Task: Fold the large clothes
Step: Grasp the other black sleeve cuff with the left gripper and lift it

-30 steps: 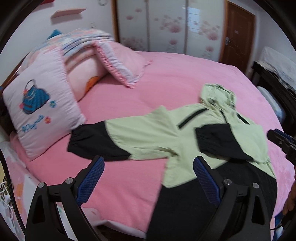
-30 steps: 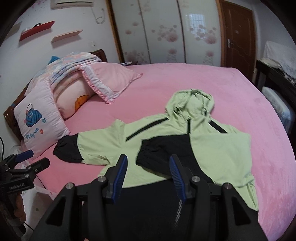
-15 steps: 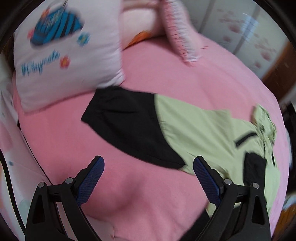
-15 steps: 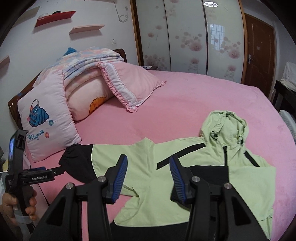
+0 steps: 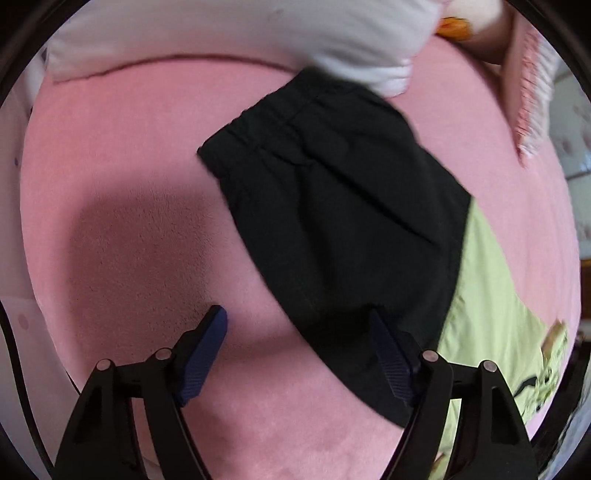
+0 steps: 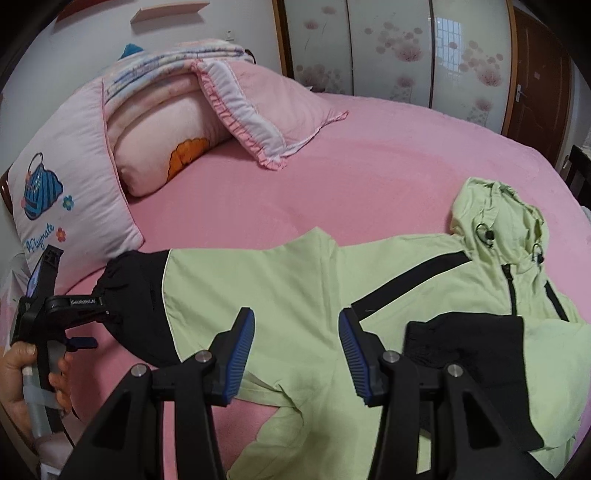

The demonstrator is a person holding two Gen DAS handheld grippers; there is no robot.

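A light green and black hooded jacket (image 6: pixel 295 288) lies flat on the pink bed (image 6: pixel 388 155), hood at the right. Its one sleeve lies folded across the chest; the other stretches left, ending in a black cuff (image 5: pixel 332 192), also in the right wrist view (image 6: pixel 136 295). My left gripper (image 5: pixel 295 325) is open, low over the sheet, its right finger at the black sleeve's near edge. It shows at far left in the right wrist view (image 6: pixel 79 328). My right gripper (image 6: pixel 295 332) is open and empty above the green sleeve near the armpit.
Pillows are stacked at the head of the bed: a white one with a blue bag print (image 6: pixel 62 206), a rolled blanket (image 6: pixel 162 147) and a frilled pink pillow (image 6: pixel 273 107). The white pillow (image 5: pixel 240 33) lies just beyond the cuff. Wardrobe doors (image 6: pixel 406 48) stand behind.
My left gripper has swung left and dropped close to the black cuff of the outstretched sleeve. My right gripper has shifted left over the green sleeve. Both stay open.
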